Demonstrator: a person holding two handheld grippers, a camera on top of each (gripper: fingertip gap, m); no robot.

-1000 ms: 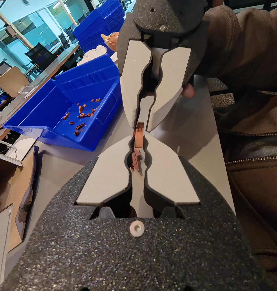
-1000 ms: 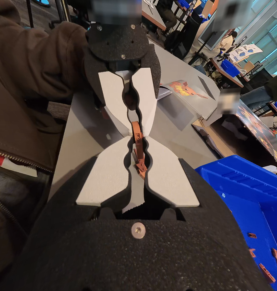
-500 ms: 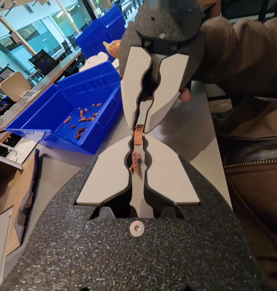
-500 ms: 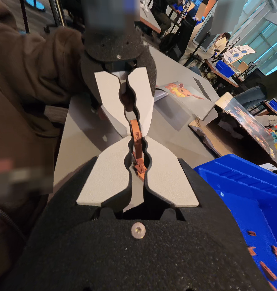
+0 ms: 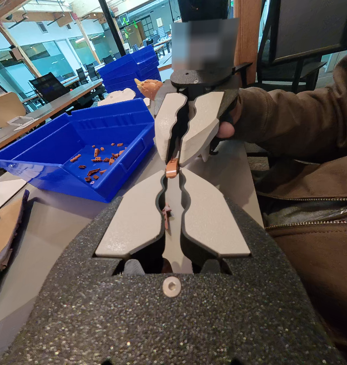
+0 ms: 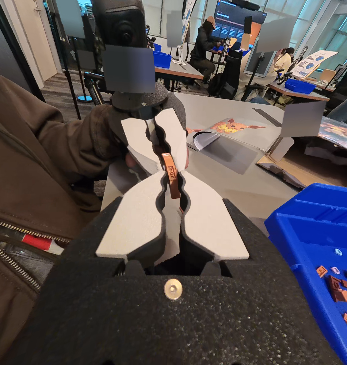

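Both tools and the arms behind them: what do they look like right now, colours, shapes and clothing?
Each tool, left and right, has two pale grey fingers with wavy black-lined inner edges, set in a speckled black foam-like body with one silver screw. The person's arms wear brown sleeves; a brown zipped jacket shows beside them.

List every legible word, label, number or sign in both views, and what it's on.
Wall screen: white text, too small and blurred to read.
Leaning posters: print too small to read.
Open booklet: page print too small to read; its cover shows only a cartoon animal.
Blue bin and brown bricks: no readable markings.
Nothing in either view can be read.
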